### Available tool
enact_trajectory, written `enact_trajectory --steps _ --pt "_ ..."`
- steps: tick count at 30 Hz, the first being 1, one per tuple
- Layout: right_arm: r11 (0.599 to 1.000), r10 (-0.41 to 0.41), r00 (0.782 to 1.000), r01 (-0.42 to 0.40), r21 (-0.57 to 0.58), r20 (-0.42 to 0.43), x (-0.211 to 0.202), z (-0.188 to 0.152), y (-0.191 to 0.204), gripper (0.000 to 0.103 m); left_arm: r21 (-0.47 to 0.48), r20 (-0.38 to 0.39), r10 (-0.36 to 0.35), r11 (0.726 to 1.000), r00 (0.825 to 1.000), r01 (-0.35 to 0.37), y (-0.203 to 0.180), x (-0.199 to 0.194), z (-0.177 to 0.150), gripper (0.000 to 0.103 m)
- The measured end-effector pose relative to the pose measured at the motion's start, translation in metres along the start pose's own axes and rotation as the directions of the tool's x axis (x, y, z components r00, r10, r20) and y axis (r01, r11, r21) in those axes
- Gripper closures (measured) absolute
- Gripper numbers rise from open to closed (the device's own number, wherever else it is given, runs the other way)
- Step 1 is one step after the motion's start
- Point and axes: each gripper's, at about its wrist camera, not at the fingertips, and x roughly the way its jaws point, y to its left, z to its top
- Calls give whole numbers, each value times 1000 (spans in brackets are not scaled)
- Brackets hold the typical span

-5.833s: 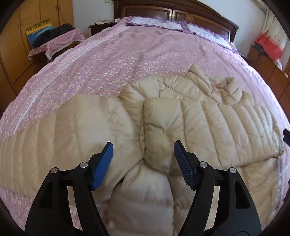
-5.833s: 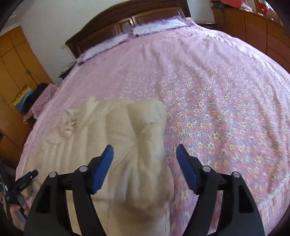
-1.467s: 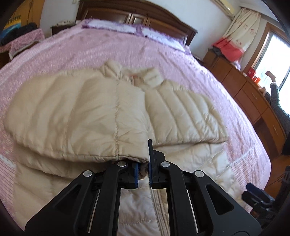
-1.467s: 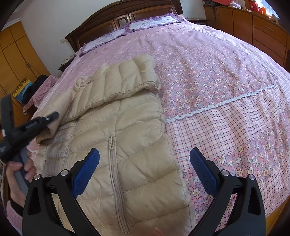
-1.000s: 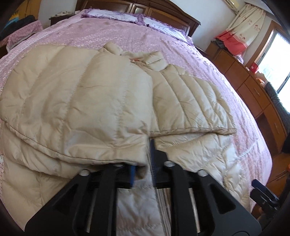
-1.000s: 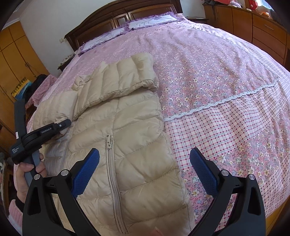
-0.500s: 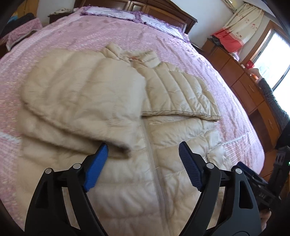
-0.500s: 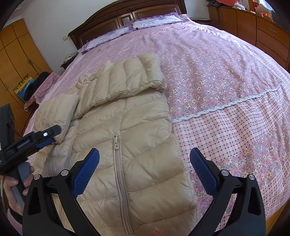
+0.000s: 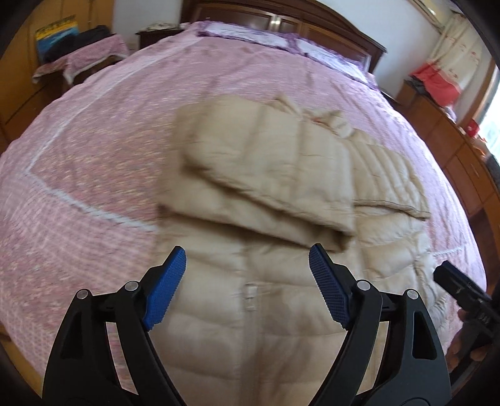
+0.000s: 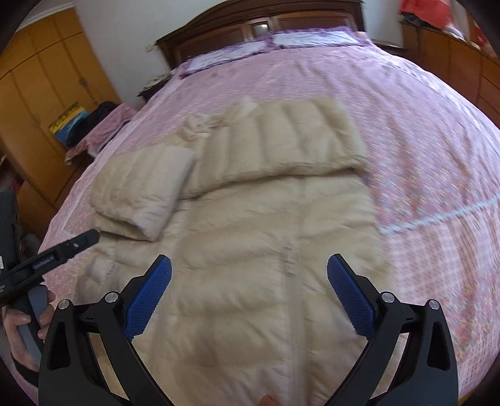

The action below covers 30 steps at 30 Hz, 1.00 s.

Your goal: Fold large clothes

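Pink floral bedspread [image 9: 125,131], dark wooden headboard [image 10: 259,22], white pillows [image 10: 300,39], orange wardrobe [image 10: 40,81], red cloth [image 9: 437,84]

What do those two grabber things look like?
Both match. The left gripper and right gripper each have two black plastic arms with cut-out holes and silver bolts, tipped with bumpy blue pads. One arm has small white lettering, too blurry to read.

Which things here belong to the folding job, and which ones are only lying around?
Job: beige down jacket; left gripper; right gripper, both jaws open.
Around: pink floral bedspread; pillows; wardrobe; dresser.
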Motion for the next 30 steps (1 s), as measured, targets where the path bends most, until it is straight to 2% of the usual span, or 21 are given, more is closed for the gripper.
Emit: enact_trajectory --steps 9,19,22,26,30 --pt "992 54 997 -59 -109 -48 31 18 61 7 -91 -2 77 993 997 -77 55 -5 -9 22" --pt "971 67 993 -86 -222 -93 80 45 134 7 -139 0 110 984 994 -109 81 -8 -18 22" --pt "968 64 992 -88 -234 -105 93 52 150 7 -152 -1 120 981 993 -118 87 -9 -20 22" --pt "970 74 983 -109 -215 -167 122 60 167 7 -172 -2 119 978 993 -118 97 -8 -24 22" --pt "974 41 982 -80 -213 -183 144 66 176 7 -178 -6 117 977 993 -117 101 -7 -26 22"
